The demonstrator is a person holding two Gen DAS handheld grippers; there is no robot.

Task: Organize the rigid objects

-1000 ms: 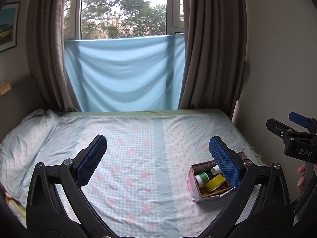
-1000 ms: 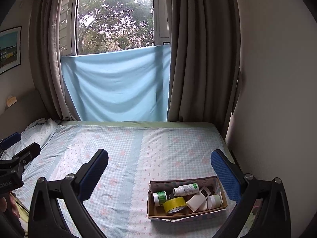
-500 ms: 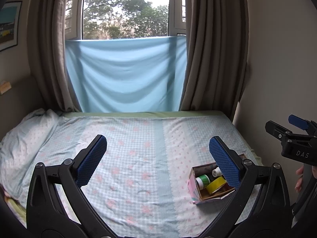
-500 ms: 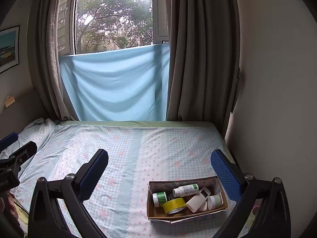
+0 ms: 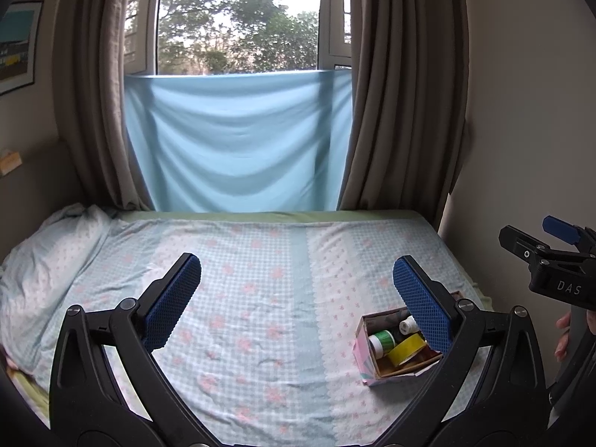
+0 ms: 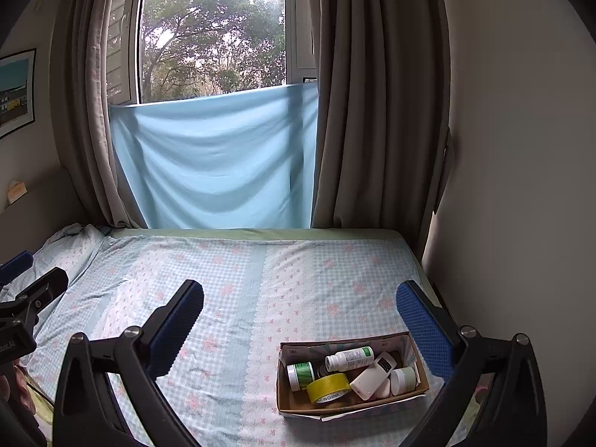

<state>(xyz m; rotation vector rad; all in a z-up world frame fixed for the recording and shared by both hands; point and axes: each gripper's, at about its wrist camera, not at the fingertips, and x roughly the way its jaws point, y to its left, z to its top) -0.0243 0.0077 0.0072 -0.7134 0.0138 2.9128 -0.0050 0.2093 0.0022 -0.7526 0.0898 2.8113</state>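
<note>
Low right in the right wrist view, a box [image 6: 298, 404] on the bed [image 6: 260, 290] holds a tape roll [image 6: 327, 387], a green-lidded jar [image 6: 301, 374], a bottle [image 6: 350, 358] and white containers. Both the left gripper [image 5: 298, 290] and right gripper [image 6: 300, 313] gape wide, empty, above the sheet. Curtains [image 6: 372, 111] frame the window [image 6: 212, 37].

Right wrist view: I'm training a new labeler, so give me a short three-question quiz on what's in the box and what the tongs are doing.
1. True or false: the yellow tape roll lies inside the box.
2. The bottle with the green label is: A) upright B) lying on its side C) on the bedsheet.
3. Fill in: both the left tongs and the right tongs are ____ and hold nothing.

Key: 1 true; 2 B; 3 open.
</note>
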